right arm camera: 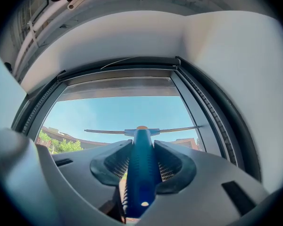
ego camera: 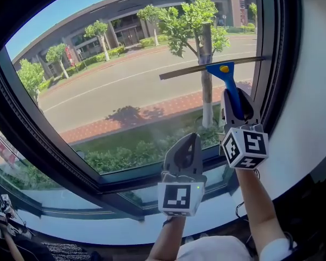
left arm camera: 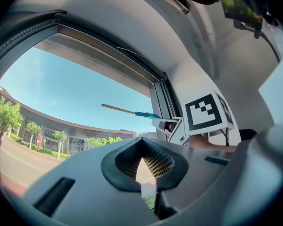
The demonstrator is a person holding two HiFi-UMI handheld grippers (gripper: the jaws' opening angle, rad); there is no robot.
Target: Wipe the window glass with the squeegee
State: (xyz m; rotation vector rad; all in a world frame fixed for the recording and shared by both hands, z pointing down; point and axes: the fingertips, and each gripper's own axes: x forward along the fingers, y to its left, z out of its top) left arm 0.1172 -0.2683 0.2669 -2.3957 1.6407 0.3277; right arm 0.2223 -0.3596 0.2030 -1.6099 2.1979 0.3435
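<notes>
**Holding the squeegee high on the right side of the pane**

Closest to the camera you only get two forearms [ego camera: 258, 205], both cut off by the bottom edge of the head view. The left claw [ego camera: 191, 141] sits low and centre, just in front of the lower frame [ego camera: 114, 181]. Its jaws are pulled together with nothing in them, and its own view shows just a thin chink of light between the pads.

The right claw [ego camera: 236, 99] is higher and further right, with its marker cube [ego camera: 244, 147] facing the camera. It's clamped on the blue handle of the squeegee [ego camera: 226, 75]. The lower part of that handle is buried between the jaws, so you only see bits of it.

The blade runs tilted across the upper right of the window glass [ego camera: 152, 107], left end lower, right end reaching the side frame. Can't honestly tell whether the rubber edge is pressed on the glass or sitting just off it.

Through the pane there's a tree [ego camera: 193, 18] whose trunk passes right behind the blade, a road [ego camera: 98, 88], and a long curved building [ego camera: 125, 23] under blue sky. Down in the bottom left corner there's some dark cabling [ego camera: 2, 216], too small and cut off to make out.
</notes>
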